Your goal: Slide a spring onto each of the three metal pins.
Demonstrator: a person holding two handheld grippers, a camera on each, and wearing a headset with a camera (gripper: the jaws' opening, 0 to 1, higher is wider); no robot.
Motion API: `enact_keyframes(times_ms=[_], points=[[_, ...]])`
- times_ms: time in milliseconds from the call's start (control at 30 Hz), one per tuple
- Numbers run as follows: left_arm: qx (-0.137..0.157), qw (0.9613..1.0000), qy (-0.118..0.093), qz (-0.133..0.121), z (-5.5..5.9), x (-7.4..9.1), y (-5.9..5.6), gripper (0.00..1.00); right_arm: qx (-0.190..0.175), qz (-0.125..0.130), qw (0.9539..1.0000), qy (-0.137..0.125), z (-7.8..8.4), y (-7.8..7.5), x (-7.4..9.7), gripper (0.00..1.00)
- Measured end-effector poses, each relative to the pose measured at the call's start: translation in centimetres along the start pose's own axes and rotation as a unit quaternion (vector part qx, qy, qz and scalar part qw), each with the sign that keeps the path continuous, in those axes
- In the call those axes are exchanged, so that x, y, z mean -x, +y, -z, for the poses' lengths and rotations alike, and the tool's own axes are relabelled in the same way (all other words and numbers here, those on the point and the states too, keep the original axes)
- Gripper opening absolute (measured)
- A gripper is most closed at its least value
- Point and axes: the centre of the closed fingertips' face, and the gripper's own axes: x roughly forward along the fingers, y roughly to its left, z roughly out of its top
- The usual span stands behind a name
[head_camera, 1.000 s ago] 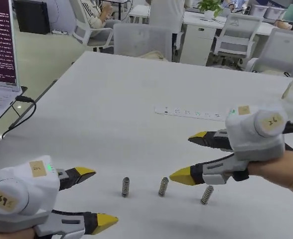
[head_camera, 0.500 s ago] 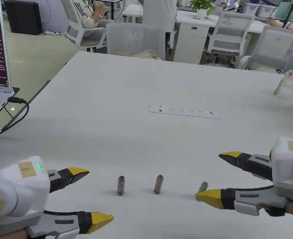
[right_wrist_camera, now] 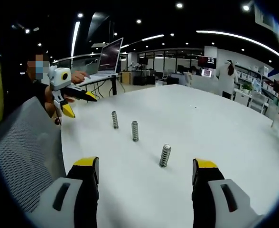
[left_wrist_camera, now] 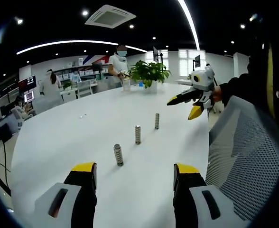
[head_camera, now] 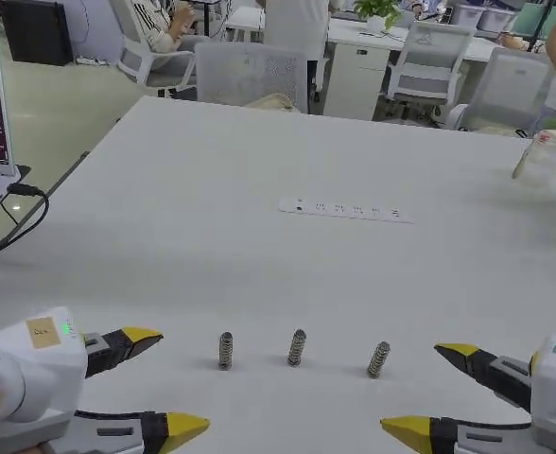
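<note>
the springs point(head_camera: 297, 347) stand upright in a row at lower centre, between the two tools. left gripper point(head_camera: 174, 380) and right gripper point(head_camera: 418, 388) both gape wide, empty.

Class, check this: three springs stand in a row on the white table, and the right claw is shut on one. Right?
No. The right claw is open and empty, as the right gripper view shows. The three springs do stand in a row on the white table.
</note>
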Motion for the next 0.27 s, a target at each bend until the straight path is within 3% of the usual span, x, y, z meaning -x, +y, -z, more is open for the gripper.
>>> enact_keyframes(times_ms=[267], points=[[0.016, 0.9999, -0.001, -0.004, 0.94, -0.13, 0.37, 0.62, -0.008, 0.016, 0.9998, -0.001, 0.85, 0.02, -0.14, 0.8]])
